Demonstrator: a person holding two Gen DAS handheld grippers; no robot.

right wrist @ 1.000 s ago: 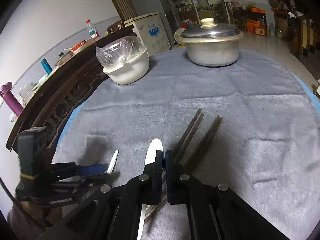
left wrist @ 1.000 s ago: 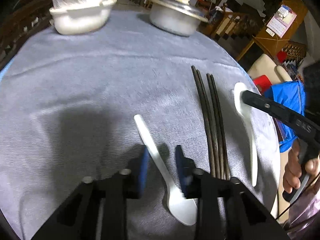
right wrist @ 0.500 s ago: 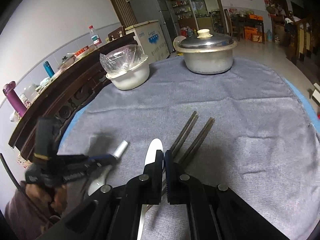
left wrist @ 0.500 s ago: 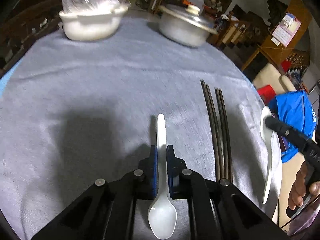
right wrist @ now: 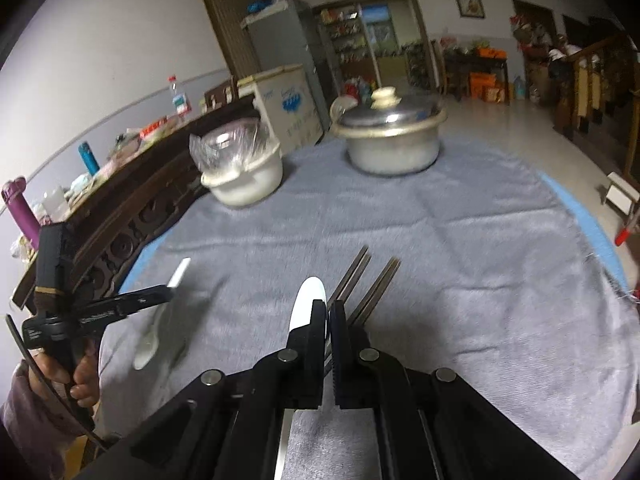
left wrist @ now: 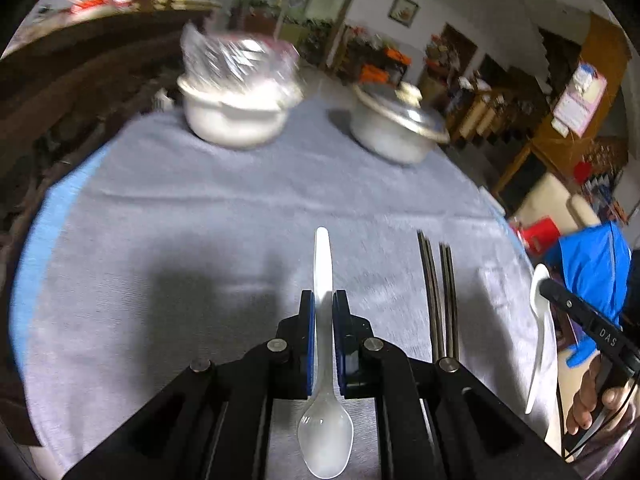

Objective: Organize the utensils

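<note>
My left gripper (left wrist: 323, 300) is shut on the handle of a white plastic spoon (left wrist: 322, 264), held above the cloth with its bowl toward the camera. Two pairs of dark chopsticks (left wrist: 440, 300) lie side by side on the cloth just to its right. Further right, my right gripper (left wrist: 541, 286) is shut on a second white spoon (left wrist: 538, 352), which hangs off the cloth. In the right wrist view that gripper (right wrist: 329, 308) holds its spoon (right wrist: 306, 300) bowl forward, the chopsticks (right wrist: 372, 280) lie just beyond, and the left gripper (right wrist: 170, 294) carries its spoon (right wrist: 154, 332) at the left.
A grey cloth (left wrist: 180, 220) covers the round table. At the far side stand a white bowl under plastic wrap (left wrist: 236, 116) and a lidded metal pot (left wrist: 396, 132). A dark wooden sideboard (right wrist: 132, 200) runs along the left. The table edge (left wrist: 532, 272) is close on the right.
The left gripper closed on the spoon that lay on the cloth and lifted it. The right gripper rose with its spoon. The chopsticks stayed put.
</note>
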